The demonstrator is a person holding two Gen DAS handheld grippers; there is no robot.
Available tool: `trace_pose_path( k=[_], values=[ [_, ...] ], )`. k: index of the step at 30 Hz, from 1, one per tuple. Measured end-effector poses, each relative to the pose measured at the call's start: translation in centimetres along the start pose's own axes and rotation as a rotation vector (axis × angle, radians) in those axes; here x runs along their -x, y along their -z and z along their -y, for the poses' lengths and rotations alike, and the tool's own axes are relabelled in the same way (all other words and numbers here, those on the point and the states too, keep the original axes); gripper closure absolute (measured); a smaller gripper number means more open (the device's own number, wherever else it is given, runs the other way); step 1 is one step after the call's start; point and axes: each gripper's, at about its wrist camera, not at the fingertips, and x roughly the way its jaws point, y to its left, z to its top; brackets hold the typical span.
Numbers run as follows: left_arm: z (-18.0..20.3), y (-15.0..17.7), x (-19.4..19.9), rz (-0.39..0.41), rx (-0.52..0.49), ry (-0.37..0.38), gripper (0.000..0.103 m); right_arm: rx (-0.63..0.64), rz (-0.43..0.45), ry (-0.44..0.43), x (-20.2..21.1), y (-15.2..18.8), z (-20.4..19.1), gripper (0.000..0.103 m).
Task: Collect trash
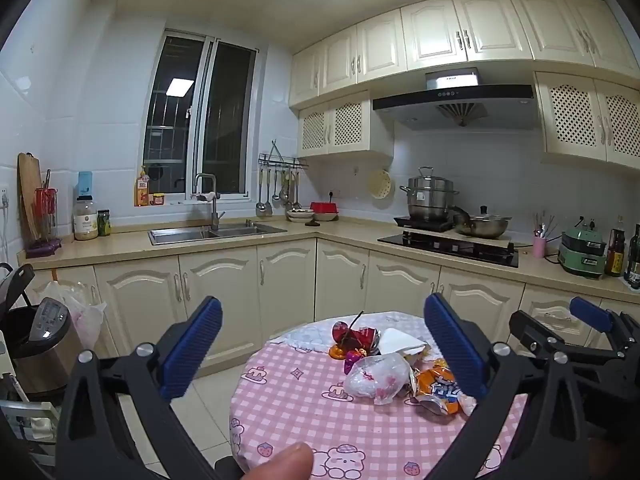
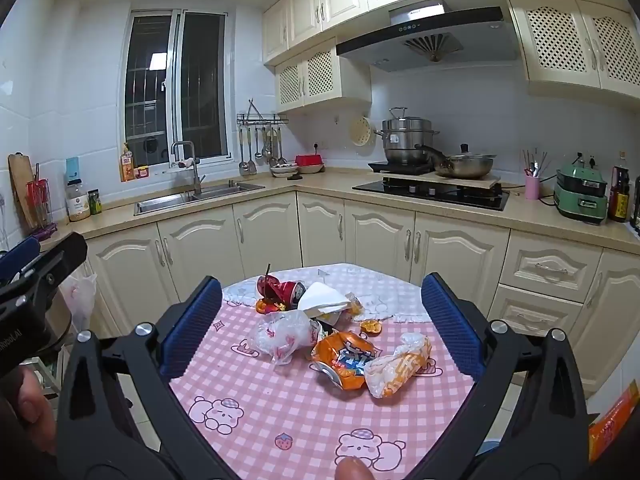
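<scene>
Two blue-padded fingers frame the left wrist view, and the left gripper (image 1: 324,350) stands spread wide with nothing between its pads, held above the near edge of the round table (image 1: 280,408), probably so the whole heap can be sized up before a first pick. The trash sits bunched at lower centre-right of the frame: a clear crumpled bag (image 1: 378,378), an orange snack wrapper (image 1: 438,390) touching it, a white napkin (image 1: 400,342) behind, and a crushed red can (image 1: 354,336) farthest back. At the lower left edge stands a steel bin (image 1: 44,344), likely where the rubbish should go, well apart from the table. The right gripper (image 1: 588,320) shows at the right edge. In the right wrist view the right gripper (image 2: 322,322) is likewise fully spread and empty, hovering over the pink checked cloth with the heap straight ahead at frame centre: bag (image 2: 284,338), wrapper (image 2: 344,358), a second clear-and-orange packet (image 2: 398,364) just beside it, napkin (image 2: 322,300), can (image 2: 282,290) and a bit of orange peel (image 2: 370,327). Both claws seem poised level and open because no item has yet been chosen; the nearest packets look easiest to pinch.
</scene>
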Motion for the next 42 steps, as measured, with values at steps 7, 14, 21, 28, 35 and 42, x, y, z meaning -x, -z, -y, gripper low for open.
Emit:
trace_pose_path(
  k=[7,14,21,28,35,42],
  values=[
    [0.1,0.2,0.6,-0.002,-0.011,-0.003,0.004,-0.007,-0.001,-0.002,0.0,0.0,0.1,0.005],
    [0.2,-0.4,0.0,-0.012,0.005,0.001,0.004,-0.006,0.001,-0.008,0.0,-0.4,0.4,0.005],
    [0.3,-0.2,-0.3,-0.014,-0.003,-0.001,0.004,-0.007,0.001,-0.009,-0.1,-0.6,0.3,0.005],
    [0.3,0.1,-0.5,-0.016,0.0,0.0,0.004,0.001,0.002,-0.007,-0.3,-0.4,-0.4,0.005],
    [0.7,0.3,-0.7,-0.022,-0.008,0.005,0.004,0.0,0.004,-0.001,-0.3,-0.4,-0.3,0.005],
    [1.0,0.5,-1.3,-0.036,-0.012,0.011,0.004,-0.01,-0.001,0.0,-0.6,-0.3,-0.1,0.005]
  ],
)
